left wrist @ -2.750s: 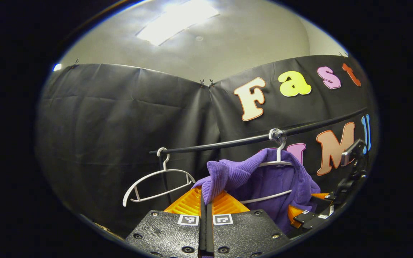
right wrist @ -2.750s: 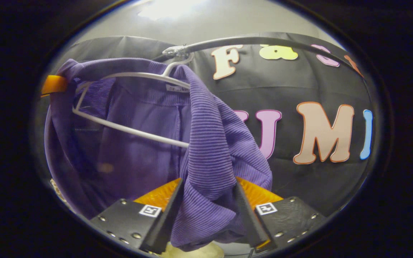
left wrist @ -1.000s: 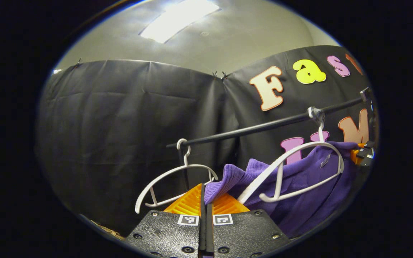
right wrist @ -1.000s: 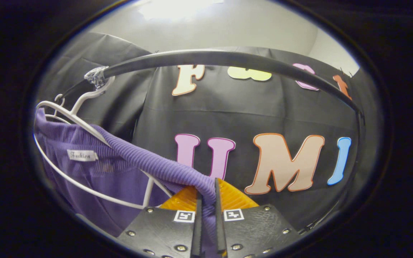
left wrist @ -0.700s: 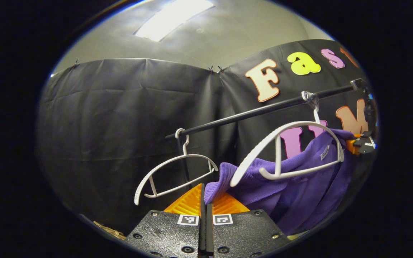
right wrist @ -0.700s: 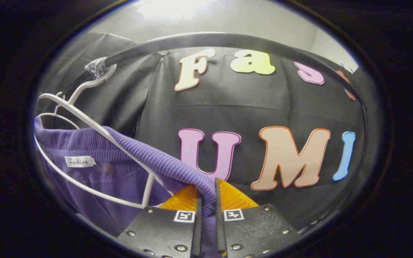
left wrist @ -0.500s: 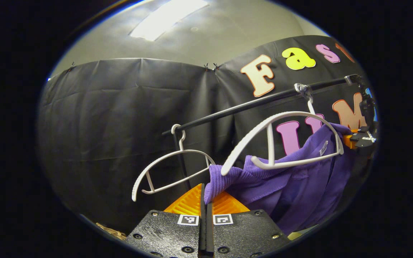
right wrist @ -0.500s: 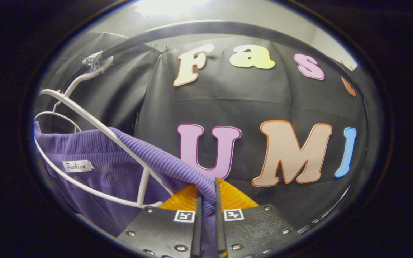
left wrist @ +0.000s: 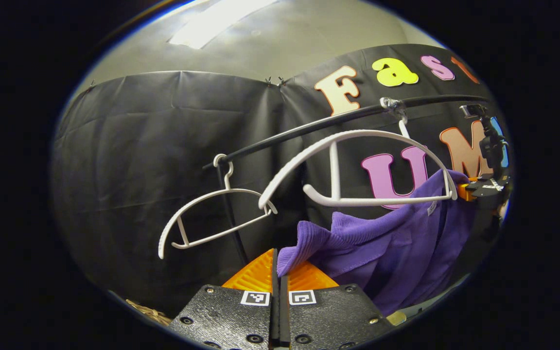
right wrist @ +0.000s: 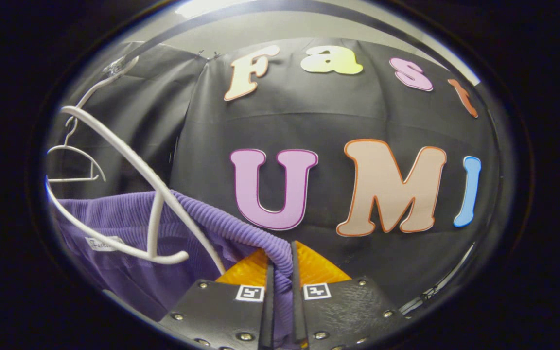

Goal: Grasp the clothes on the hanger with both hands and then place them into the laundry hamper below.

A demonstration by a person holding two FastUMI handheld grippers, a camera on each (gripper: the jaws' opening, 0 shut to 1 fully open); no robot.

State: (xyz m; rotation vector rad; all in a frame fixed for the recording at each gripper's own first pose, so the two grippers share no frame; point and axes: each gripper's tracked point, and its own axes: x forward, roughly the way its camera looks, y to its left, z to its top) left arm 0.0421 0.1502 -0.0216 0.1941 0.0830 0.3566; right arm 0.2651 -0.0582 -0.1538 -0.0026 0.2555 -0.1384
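Observation:
A purple knit sweater (left wrist: 396,243) sags below a white hanger (left wrist: 358,167) that is hooked on the black rail (left wrist: 309,127). My left gripper (left wrist: 279,260) is shut on the sweater's left shoulder, which is off the hanger. The sweater's other shoulder sits by the hanger's right tip, where the right gripper (left wrist: 484,187) holds it. In the right gripper view, my right gripper (right wrist: 280,262) is shut on a ribbed fold of the sweater (right wrist: 124,218), and the hanger (right wrist: 134,160) crosses in front of the cloth.
A second, bare white hanger (left wrist: 212,214) hangs at the rail's left end, beside the rack's upright post (left wrist: 234,228). It shows small at the left in the right gripper view (right wrist: 73,163). A woven edge (left wrist: 148,309) peeks in at the lower left.
Both grippers have dropped lower with the sweater. Its left shoulder has slid off the hanger, which now swings level above the cloth. The right gripper shut on the sweater earlier.

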